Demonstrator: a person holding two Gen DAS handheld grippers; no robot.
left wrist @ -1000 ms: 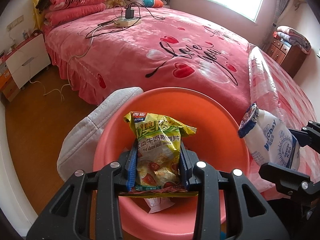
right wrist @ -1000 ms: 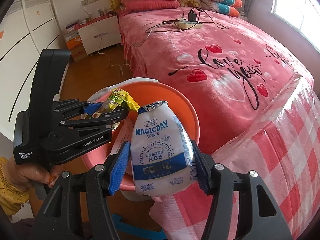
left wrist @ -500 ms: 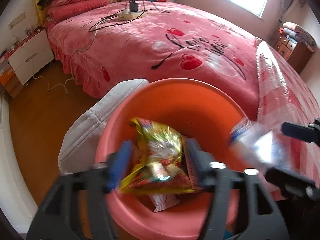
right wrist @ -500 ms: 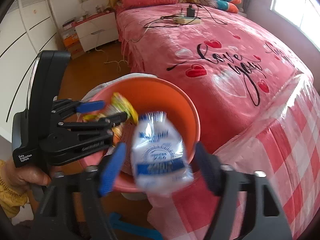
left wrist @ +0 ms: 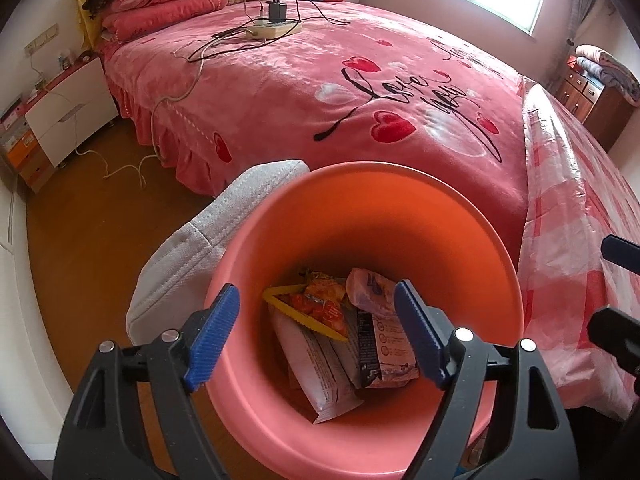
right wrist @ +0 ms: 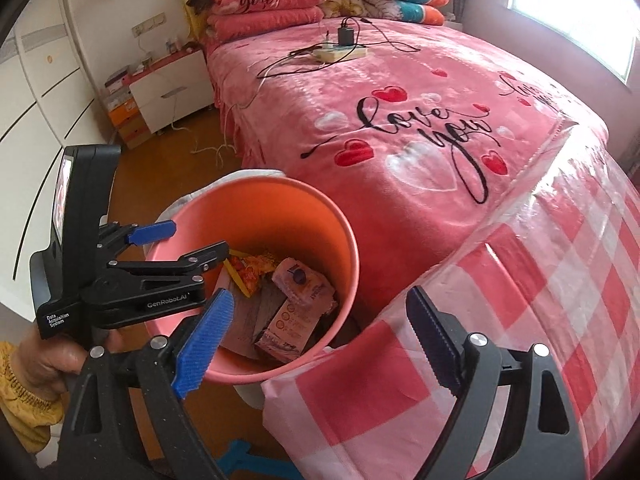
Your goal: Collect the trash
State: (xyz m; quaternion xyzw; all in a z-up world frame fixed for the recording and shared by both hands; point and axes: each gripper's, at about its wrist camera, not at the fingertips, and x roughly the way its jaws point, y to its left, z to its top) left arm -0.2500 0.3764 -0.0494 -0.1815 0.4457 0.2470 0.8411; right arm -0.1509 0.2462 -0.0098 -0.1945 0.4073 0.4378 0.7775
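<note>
The left gripper (left wrist: 316, 332) hangs directly over the mouth of the bin (left wrist: 496, 264), jaws spread wide with nothing between the blue pads. The right gripper (right wrist: 316, 344) is likewise spread and empty; it sits over the bin's near rim, beside the edge of the checked cloth (right wrist: 540, 280).

Bin contents, all at the bottom:
- a yellow snack bag (left wrist: 320, 308), crumpled, toward the far side;
- a milk pouch (left wrist: 380, 332) to its right, long axis running from far rim to near rim;
- a white wrapper (left wrist: 316, 368) lying under both, its tail pointing at the near rim.

The trash lies straight below both claws, inside the bin walls. No loose trash shows on the bed (left wrist: 360, 80) or the checked cloth in either view.

Judgement: the drop step appears complete for both items. Any further pickup would require turning away from the bin; the left gripper is the more centred over it, the right nearer the checked cloth.

A grey cushion (left wrist: 200, 240) touches the bin's left wall.
</note>
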